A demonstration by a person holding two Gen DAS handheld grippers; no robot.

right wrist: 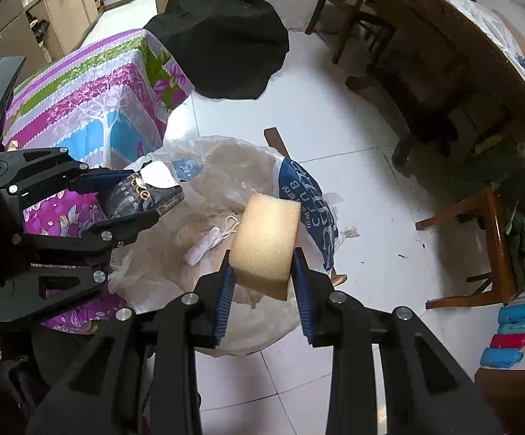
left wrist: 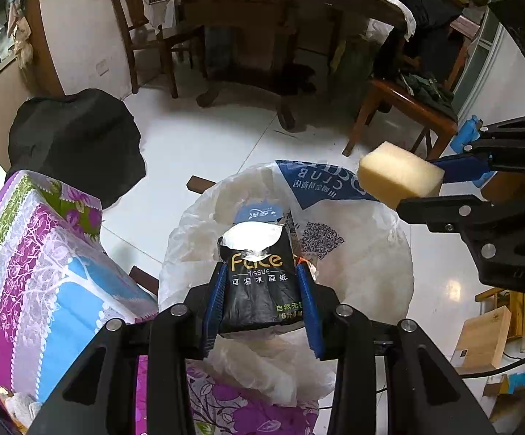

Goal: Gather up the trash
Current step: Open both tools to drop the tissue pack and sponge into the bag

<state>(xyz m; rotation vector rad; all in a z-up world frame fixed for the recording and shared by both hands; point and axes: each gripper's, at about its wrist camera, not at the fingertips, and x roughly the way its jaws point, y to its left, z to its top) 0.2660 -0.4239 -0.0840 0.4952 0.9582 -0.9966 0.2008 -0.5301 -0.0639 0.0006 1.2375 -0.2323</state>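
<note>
Both pieces hang over the open trash bag (right wrist: 204,239), undropped: left gripper (left wrist: 260,290) clenched on the black tissue pack (left wrist: 259,282), right gripper (right wrist: 262,272) clamping the yellow sponge (right wrist: 268,239).

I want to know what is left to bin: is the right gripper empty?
No, the right gripper is clamped on a yellow sponge, held above the open trash bag.

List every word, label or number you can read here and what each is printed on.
"Face", "TISSUE", "可湿水面纸": black tissue pack held in the left gripper.
"CLUB", upside down: blue print on the white bag.
Green line on the pack, the bag's QR code and small characters: unreadable.
</note>
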